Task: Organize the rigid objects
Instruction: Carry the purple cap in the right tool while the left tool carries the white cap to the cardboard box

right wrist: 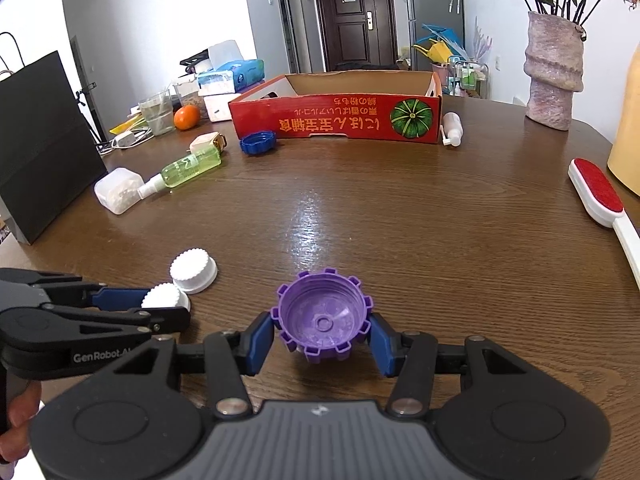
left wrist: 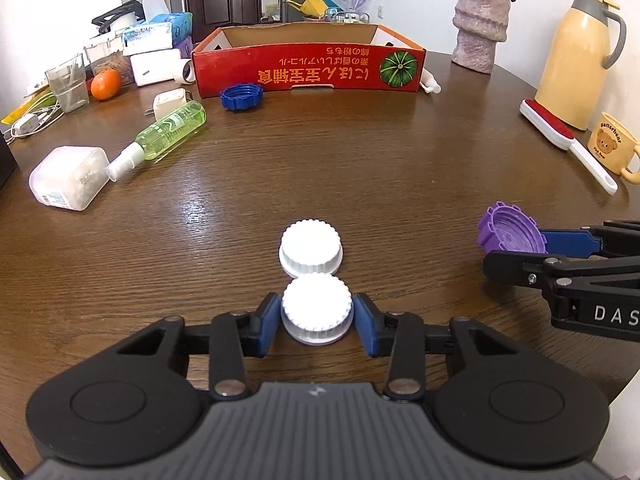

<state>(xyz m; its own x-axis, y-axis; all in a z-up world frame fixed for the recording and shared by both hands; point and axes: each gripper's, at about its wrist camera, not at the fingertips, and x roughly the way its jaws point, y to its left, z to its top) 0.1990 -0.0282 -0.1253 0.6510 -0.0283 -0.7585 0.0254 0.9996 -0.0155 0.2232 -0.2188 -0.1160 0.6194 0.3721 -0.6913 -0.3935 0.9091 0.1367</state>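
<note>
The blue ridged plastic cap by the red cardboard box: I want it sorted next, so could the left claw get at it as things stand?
Probably not yet. The left claw is shut on a white ridged cap. Otherwise the way to the blue ridged plastic cap over the wooden table looks free.

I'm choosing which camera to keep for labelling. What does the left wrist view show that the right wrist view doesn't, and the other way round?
Only the left wrist view: the whole cream thermos jug and the bear mug.
Only the right wrist view: the black paper bag and a person's hand on the left tongs' handle.
Both: the left tongs shut on a white cap, the right tongs shut on the purple cap, the red box and the blue cap.
</note>
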